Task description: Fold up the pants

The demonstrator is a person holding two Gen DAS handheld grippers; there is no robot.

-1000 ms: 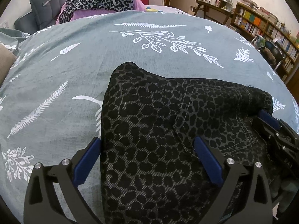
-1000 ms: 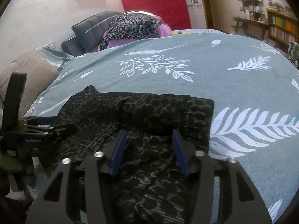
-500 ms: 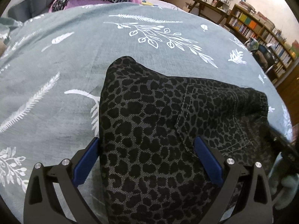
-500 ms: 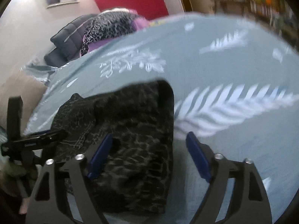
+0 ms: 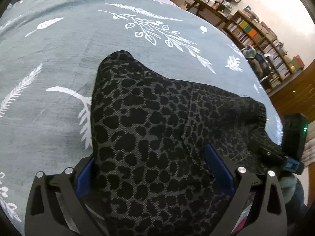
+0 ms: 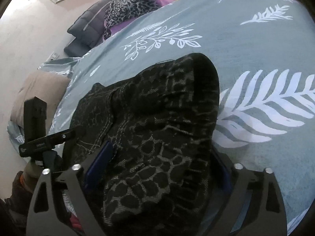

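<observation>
The black leopard-print pants [image 5: 157, 133] lie folded in a bundle on the grey-green bedspread [image 5: 59, 59]. My left gripper [image 5: 155, 169] is open, its blue pads either side of the bundle's left end, with fabric between the jaws. My right gripper [image 6: 157, 167] is open and straddles the bundle's right end [image 6: 167, 118]. The left gripper's body shows at the left of the right wrist view [image 6: 45, 137]. Part of the right gripper's body shows at the right edge of the left wrist view [image 5: 293, 137].
A pile of leopard and purple clothes [image 6: 133, 5] and dark pillows [image 6: 86, 33] lie at the bed's head. A beige cushion [image 6: 39, 94] sits at the left. Bookshelves [image 5: 261, 39] and a chair stand beyond the bed's right side.
My right gripper opened from a narrow gap to wide and moved in over the pants' right end. Both gripper views have tilted and come closer to the fabric.
</observation>
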